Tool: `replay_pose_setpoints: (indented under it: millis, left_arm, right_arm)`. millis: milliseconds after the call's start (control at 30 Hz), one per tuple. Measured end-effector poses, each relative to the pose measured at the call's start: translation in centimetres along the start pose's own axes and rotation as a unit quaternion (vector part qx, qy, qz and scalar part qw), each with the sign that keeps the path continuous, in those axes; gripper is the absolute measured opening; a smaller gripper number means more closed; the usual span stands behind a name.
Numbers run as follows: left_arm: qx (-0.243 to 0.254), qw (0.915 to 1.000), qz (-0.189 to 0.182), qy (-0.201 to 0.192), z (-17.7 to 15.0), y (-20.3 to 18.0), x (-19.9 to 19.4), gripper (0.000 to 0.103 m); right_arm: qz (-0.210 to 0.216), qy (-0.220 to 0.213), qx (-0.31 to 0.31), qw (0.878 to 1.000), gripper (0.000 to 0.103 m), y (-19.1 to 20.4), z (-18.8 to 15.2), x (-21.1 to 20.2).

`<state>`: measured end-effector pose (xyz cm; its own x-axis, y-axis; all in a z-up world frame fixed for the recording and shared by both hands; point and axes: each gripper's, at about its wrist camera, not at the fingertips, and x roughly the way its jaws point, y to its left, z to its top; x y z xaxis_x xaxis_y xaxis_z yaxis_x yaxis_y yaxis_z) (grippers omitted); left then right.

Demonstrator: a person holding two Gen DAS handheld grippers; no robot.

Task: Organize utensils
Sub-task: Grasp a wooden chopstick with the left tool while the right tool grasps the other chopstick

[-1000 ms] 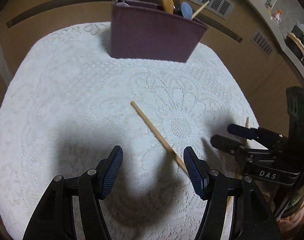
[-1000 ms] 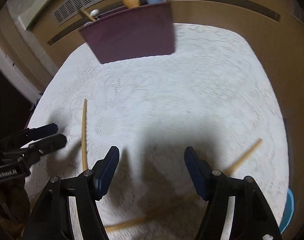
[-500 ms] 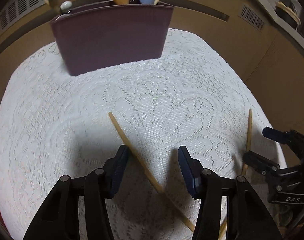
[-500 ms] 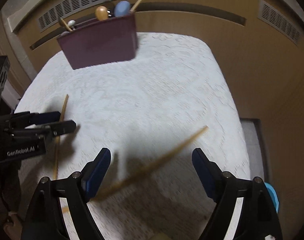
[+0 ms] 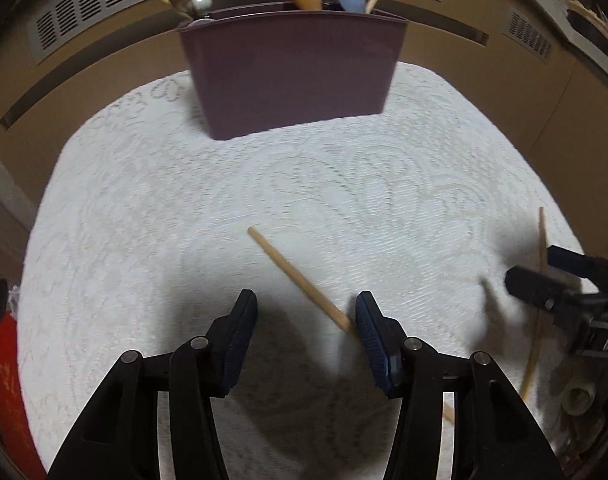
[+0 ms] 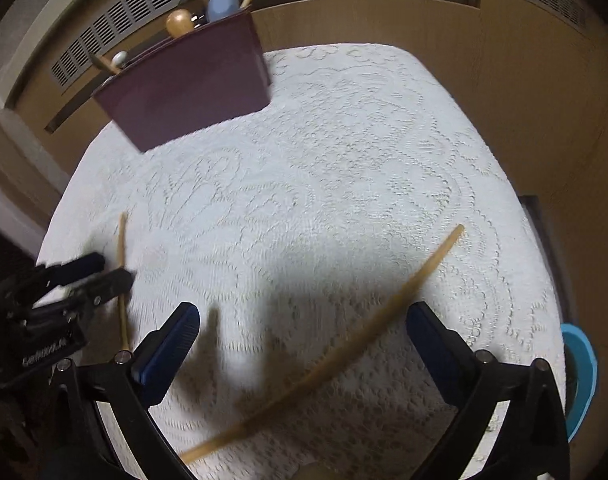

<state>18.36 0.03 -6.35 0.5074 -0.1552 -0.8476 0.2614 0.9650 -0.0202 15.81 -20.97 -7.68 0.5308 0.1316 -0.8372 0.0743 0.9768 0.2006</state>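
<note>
Two wooden chopsticks lie loose on the lace-covered tabletop (image 5: pixel 144 208), well short of the purple holder (image 5: pixel 292 76) that already carries several utensils at the far edge. The left gripper (image 5: pixel 306 312) hangs over one chopstick (image 5: pixel 300 280), fingers at a middling gap, nothing held. The stick runs diagonally, its near end passing just beside the right-hand finger (image 5: pixel 370 328) rather than centred between the two. The right gripper (image 6: pixel 304 328) is opening to its widest, with the other chopstick (image 6: pixel 344 348) crossing diagonally under the gap between its fingers, untouched. Each hand is nearer its own stick; the left one probably needs a small sideways shift or roll so its fingers straddle the shaft crosswise.
</note>
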Motion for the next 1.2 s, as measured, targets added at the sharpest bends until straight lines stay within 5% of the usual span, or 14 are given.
replay_pose_setpoints:
  millis: [133,333,467,633,667,900,1133,1200]
  left_arm:
    - [-0.012,0.9999,0.001,0.0,0.0,1.1,0.0,0.053]
    - [-0.023,0.9997,-0.008,0.002,-0.2,1.5,-0.1,0.053]
    - [-0.044,0.9986,-0.028,0.01,-0.4,2.1,-0.4,0.053]
    - [-0.069,0.9964,-0.042,0.024,-0.9,2.7,-1.0,0.052]
    - [-0.071,0.9962,-0.042,0.028,-1.0,2.8,-1.1,0.052]
    - [-0.094,0.9934,-0.054,0.037,0.0,3.0,-0.5,0.051]
    - [-0.067,0.9955,-0.06,0.028,2.9,0.8,1.4,0.014]
    - [-0.04,0.995,-0.086,0.032,2.8,-1.1,1.5,0.013]
  right_arm:
    - [-0.004,0.029,0.032,0.999,0.103,-0.2,0.4,0.1]
    - [-0.03,0.021,-0.06,0.998,0.103,1.8,-0.2,0.4]
    - [-0.05,-0.005,-0.111,0.993,0.069,3.0,0.3,0.6]
    - [-0.007,0.001,-0.162,0.987,0.016,5.1,1.6,1.0]
    - [0.002,0.002,-0.165,0.986,0.013,5.2,1.6,1.0]
    - [0.039,-0.016,-0.161,0.986,0.007,3.9,1.8,-0.6]
    - [0.039,-0.018,-0.163,0.986,0.008,2.2,1.4,-0.9]
    - [0.037,-0.02,-0.16,0.986,0.008,1.9,1.3,-1.0]
